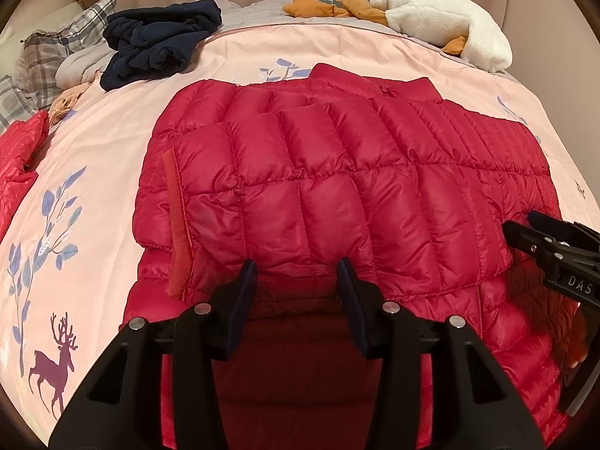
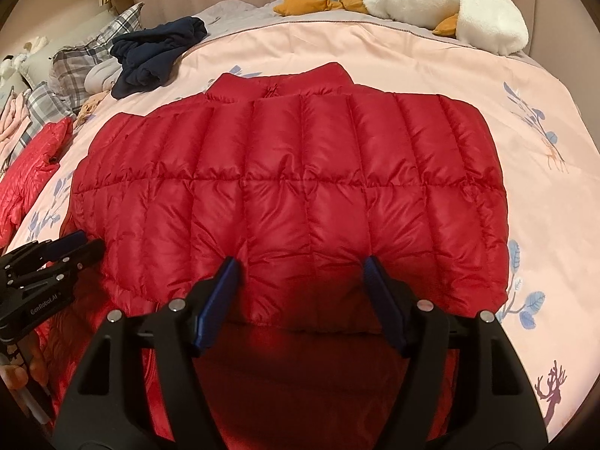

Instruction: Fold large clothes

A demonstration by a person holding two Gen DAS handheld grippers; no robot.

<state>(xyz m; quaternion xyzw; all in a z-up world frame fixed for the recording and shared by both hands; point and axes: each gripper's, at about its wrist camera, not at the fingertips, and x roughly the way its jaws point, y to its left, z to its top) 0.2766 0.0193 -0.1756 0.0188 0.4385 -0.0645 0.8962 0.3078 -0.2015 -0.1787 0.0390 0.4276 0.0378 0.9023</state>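
Observation:
A red quilted down jacket [image 1: 337, 172] [image 2: 292, 172] lies folded on the pink bedspread [image 1: 97, 142] [image 2: 532, 195], collar at the far side. My left gripper [image 1: 296, 266] hangs over the jacket's near folded edge with its jaws partly apart. The puffy fabric runs between them with no visible pinch. In the right wrist view the left gripper [image 2: 88, 243] sits at the jacket's left side. My right gripper [image 2: 300, 268] stands wide open over the near edge, fabric below it and nothing clamped. The right gripper [image 1: 525, 234] enters the left wrist view from the right.
A crumpled navy garment [image 1: 161, 45] [image 2: 157, 56] lies at the far left of the bed. A white plush goose [image 1: 442, 18] [image 2: 442, 7] rests at the far right. Plaid pillows [image 1: 56, 48] and another red garment [image 1: 18, 165] [image 2: 33, 172] crowd the left edge.

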